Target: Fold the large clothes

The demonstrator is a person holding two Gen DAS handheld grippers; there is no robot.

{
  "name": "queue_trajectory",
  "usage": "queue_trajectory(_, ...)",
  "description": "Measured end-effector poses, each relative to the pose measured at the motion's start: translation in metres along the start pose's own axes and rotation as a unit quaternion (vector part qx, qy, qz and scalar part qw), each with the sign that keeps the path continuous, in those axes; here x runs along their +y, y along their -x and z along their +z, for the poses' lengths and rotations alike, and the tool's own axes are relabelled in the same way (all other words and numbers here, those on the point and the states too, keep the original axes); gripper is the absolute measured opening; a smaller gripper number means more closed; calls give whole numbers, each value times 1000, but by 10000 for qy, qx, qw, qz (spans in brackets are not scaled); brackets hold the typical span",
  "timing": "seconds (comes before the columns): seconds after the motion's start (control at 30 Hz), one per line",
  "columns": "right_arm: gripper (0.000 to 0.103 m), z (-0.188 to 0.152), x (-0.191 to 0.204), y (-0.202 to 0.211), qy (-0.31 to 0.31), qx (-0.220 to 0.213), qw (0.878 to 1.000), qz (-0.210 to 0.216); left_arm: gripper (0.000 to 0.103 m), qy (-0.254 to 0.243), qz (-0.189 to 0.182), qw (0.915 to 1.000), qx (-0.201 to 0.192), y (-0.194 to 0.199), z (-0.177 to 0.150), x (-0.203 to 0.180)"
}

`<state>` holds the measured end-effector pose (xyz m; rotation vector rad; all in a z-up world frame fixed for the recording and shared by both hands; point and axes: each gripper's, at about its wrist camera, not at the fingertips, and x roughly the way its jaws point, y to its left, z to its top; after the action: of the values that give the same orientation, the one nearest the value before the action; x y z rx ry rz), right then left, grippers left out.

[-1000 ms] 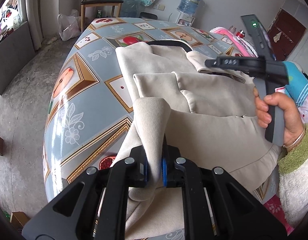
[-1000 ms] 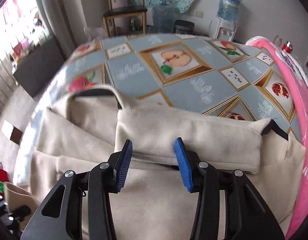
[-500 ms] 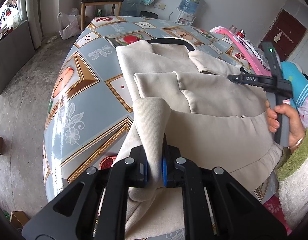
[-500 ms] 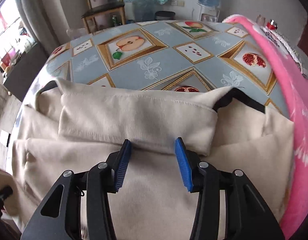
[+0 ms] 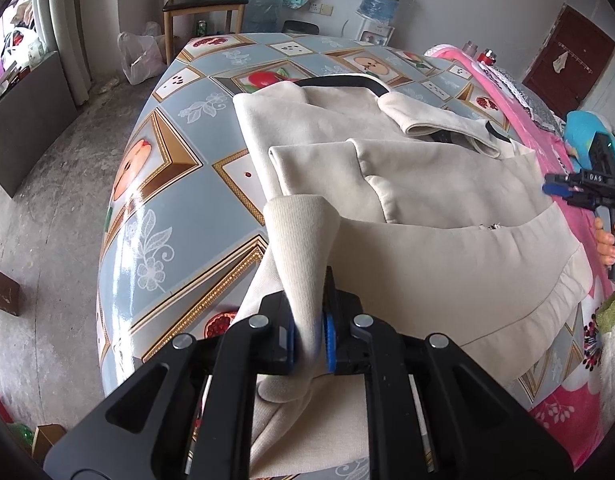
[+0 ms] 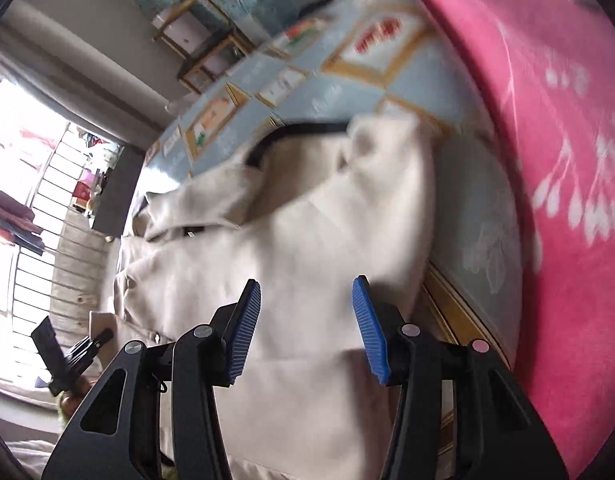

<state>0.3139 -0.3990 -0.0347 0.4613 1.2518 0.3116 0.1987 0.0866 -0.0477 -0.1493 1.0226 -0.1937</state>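
A beige jacket (image 5: 419, 208) with a black collar lining lies on the patterned table (image 5: 175, 208). Its sleeves are folded across the body. My left gripper (image 5: 309, 332) is shut on the ribbed sleeve cuff (image 5: 303, 240) at the near table edge. In the right wrist view the jacket (image 6: 307, 248) fills the middle and the picture is tilted and blurred. My right gripper (image 6: 306, 320) is open and empty above the jacket's right side. It also shows in the left wrist view (image 5: 579, 190) at the far right, held by a hand.
A pink blanket (image 6: 559, 168) covers the table's right side. A wooden chair (image 5: 205, 4), a plastic bag (image 5: 141, 58) and a water dispenser (image 5: 381, 4) stand beyond the table. A dark cabinet (image 5: 23, 120) is on the left floor.
My right gripper has left the folded sleeve, moved back to the jacket's right edge and rolled sideways. My left gripper has kept hold of the cuff without moving.
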Motion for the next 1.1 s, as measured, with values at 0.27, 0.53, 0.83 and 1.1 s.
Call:
queue_trajectory(0.27, 47, -46, -21, 11, -47, 213, 9932, 1146, 12, 145, 177, 9997, 50, -1, 1, -3)
queue_trajectory(0.53, 42, -65, -1, 17, 519, 23, 9963, 689, 12, 79, 479, 9988, 105, -3, 3, -13)
queue_trajectory(0.83, 9, -96, 64, 30, 1700, -627, 9706, -1582, 9, -76, 862, 9962, 16, 0, 1, -26)
queue_trajectory(1.1, 7, -128, 104, 54, 2170, -1448, 9302, -2583, 7, -222, 1098, 9935, -183, 20, -2, -42)
